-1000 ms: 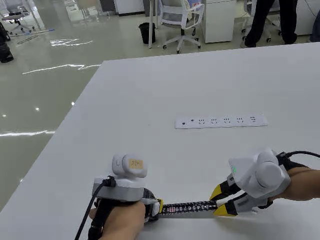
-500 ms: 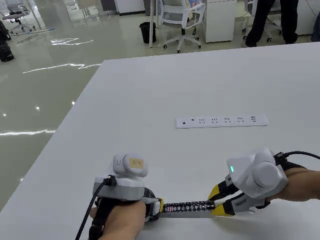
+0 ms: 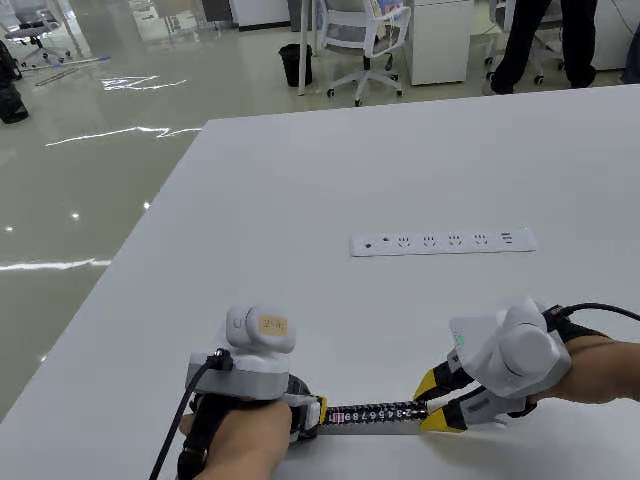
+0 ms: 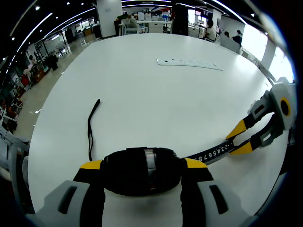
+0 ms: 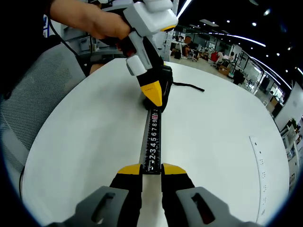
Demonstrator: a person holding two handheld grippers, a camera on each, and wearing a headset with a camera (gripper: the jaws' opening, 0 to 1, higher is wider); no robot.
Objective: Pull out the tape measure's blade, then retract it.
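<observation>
While the left gripper [image 4: 143, 164] has its jaws clamped on the black tape measure case [image 4: 142, 177], lower left of the head view, the right gripper [image 5: 151, 169] pinches the blade [image 5: 154, 137] tip, lower right. Blade lies partly drawn out, flat on the white table [image 3: 300, 200] between them.

The black blade [image 5: 152, 142] carries white numerals, the case [image 4: 142, 172] is black, the table [image 3: 300, 200] white.

In the head view my left hand [image 3: 240, 440] and left gripper [image 3: 318, 412] cover nearly all of the black round tape measure case [image 4: 142, 172]. The dark numbered steel blade [image 5: 153, 142] ends out of sight between my right gripper [image 5: 151, 169]'s pinched yellow tips. A standing person [image 3: 540, 40] is cut off by the top edge.
</observation>
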